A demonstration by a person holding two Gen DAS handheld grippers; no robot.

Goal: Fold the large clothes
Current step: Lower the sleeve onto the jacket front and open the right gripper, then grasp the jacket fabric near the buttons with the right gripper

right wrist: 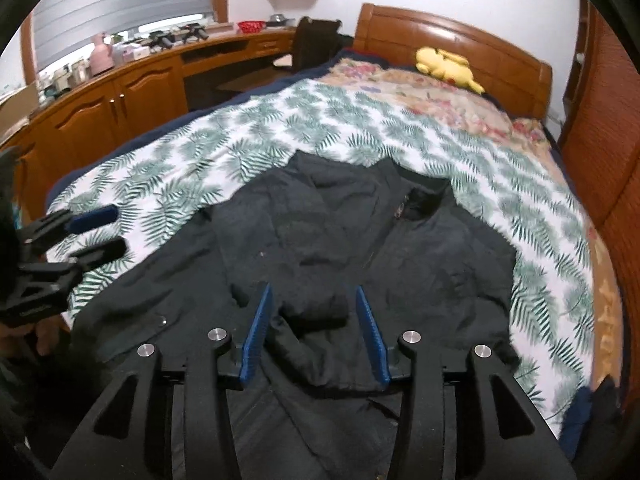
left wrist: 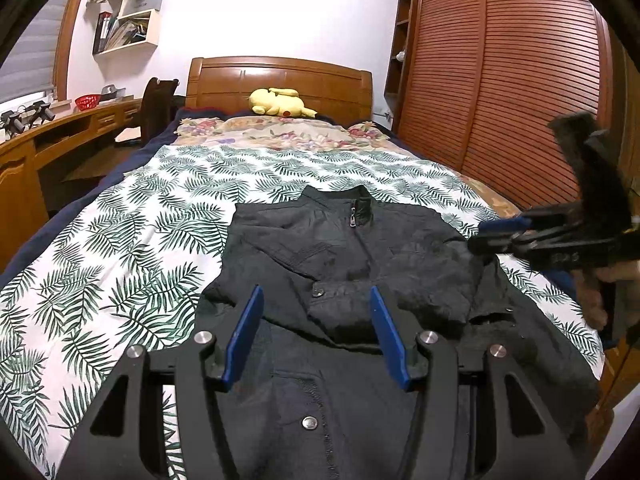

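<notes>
A black zip-up jacket lies front up on the leaf-print bed cover, collar toward the headboard and sleeves folded in over the chest. My left gripper hovers over the jacket's lower middle, open, with nothing between its blue pads. My right gripper is open above a folded sleeve cuff; the pads stand either side of it without pressing. In the left wrist view the right gripper reaches in from the right over the jacket's shoulder. In the right wrist view the left gripper shows at the left edge, and the jacket fills the centre.
A yellow plush toy rests by the wooden headboard. Slatted wardrobe doors run close along the bed's right side. A wooden desk and a dark chair stand to the left. A hand holds the left gripper.
</notes>
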